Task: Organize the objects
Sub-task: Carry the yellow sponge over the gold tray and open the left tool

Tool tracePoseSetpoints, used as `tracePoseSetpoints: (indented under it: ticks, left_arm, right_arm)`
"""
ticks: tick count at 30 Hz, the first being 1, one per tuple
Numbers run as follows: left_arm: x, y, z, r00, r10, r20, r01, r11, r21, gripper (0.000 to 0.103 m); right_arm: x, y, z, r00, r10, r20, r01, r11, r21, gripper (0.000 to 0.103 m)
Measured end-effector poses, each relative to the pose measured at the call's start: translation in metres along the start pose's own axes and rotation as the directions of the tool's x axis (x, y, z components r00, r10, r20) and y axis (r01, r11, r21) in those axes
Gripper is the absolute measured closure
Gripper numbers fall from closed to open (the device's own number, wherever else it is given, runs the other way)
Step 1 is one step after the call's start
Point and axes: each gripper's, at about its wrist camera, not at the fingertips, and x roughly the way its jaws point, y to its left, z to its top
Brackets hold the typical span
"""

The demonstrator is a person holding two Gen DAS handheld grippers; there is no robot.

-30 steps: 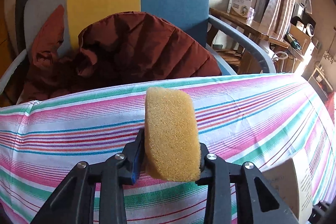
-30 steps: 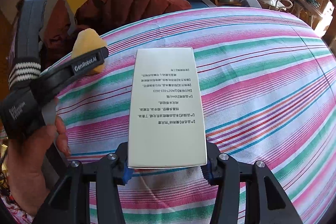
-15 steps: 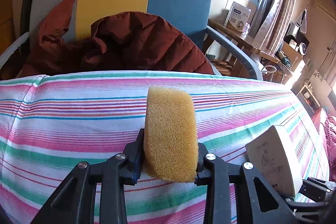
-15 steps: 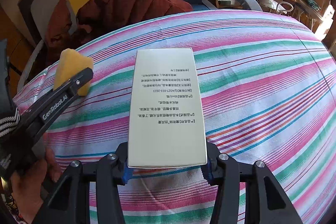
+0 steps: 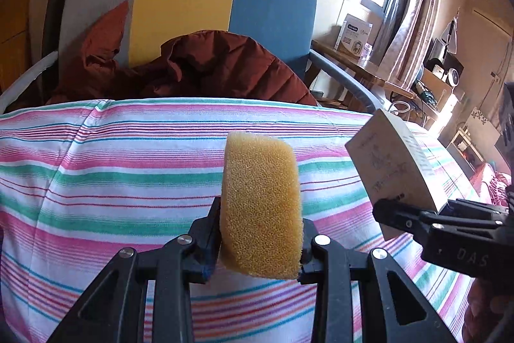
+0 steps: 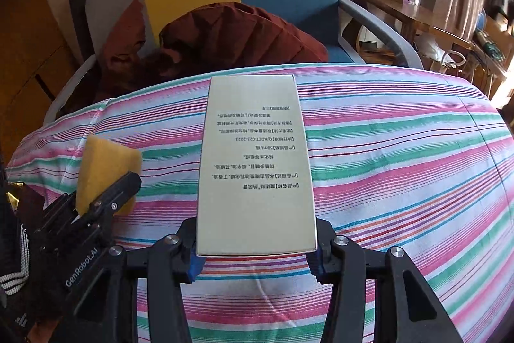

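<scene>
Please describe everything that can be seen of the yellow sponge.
The yellow sponge is a thick block with rounded corners and a coarse, porous surface that looks like soft foam; nothing shows if it is wet or dry. It stands on edge, leaning slightly, clamped at its lower part by the left gripper, whose two fingers press its broad faces. It is held in the air above the striped cloth and touches nothing else. In the right wrist view it appears at the left, beside the cream box but apart from it.

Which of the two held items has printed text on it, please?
The pale carton in the right gripper carries rows of printed text, upside down in the right wrist view. The yellow sponge in the left gripper is plain and porous.
</scene>
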Motion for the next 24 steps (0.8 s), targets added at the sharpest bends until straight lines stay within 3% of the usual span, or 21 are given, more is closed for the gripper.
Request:
tracePoseSetpoints:
  ticks: [12, 24]
  left_arm:
    - [-0.05, 0.012, -0.034, 1.0, 0.01, 0.015, -0.01, 1.0, 0.03, 0.068]
    - [-0.104, 0.04, -0.074, 0.999, 0.0, -0.046, 0.001, 1.0, 0.014, 0.068]
  right_arm:
    - [-0.018, 0.049, -0.019, 0.995, 0.08, 0.051, -0.071, 0.985, -0.154, 0.053]
    - [-0.017, 0.081, -0.037, 0.988, 0.156, 0.018, -0.147, 0.961, -0.234, 0.053]
